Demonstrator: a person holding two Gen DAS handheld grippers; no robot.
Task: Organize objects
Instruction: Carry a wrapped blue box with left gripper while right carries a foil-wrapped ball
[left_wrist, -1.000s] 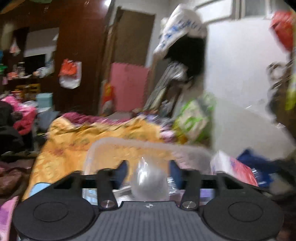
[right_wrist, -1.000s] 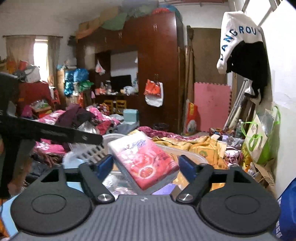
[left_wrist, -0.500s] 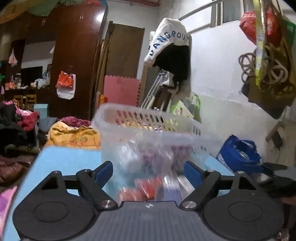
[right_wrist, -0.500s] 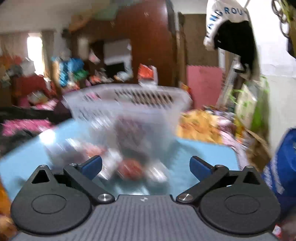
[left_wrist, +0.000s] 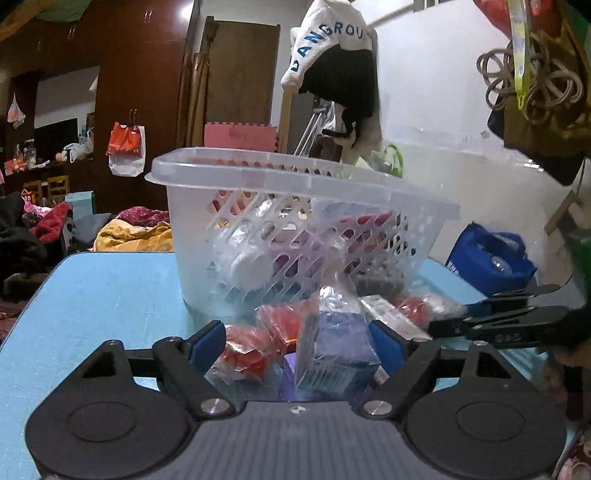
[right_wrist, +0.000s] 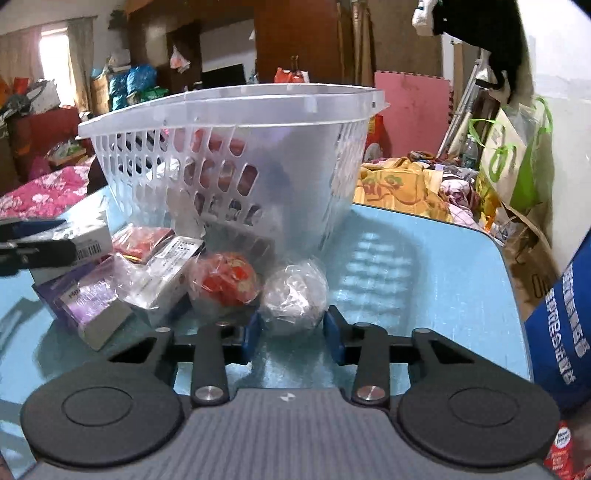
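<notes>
A clear slotted plastic basket (left_wrist: 295, 229) stands on the blue table (left_wrist: 103, 295) with several wrapped items inside. It also shows in the right wrist view (right_wrist: 236, 158). My left gripper (left_wrist: 297, 338) is open around a purple box in clear wrap (left_wrist: 332, 347), beside red wrapped packets (left_wrist: 255, 347). My right gripper (right_wrist: 293, 332) is closed on a silver wrapped ball (right_wrist: 293, 302), next to a red wrapped ball (right_wrist: 225, 280) and purple and white boxes (right_wrist: 88, 299). The right gripper also shows in the left wrist view (left_wrist: 509, 325).
A blue bag (left_wrist: 491, 262) sits at the table's right side and shows in the right wrist view (right_wrist: 561, 325). Bedding and clothes (right_wrist: 402, 184) lie behind the table. A green bag (right_wrist: 517, 162) leans on the wall.
Both grippers let go of their items over the basket, came down to the table in front of it, and the right one has closed on the silver ball.
</notes>
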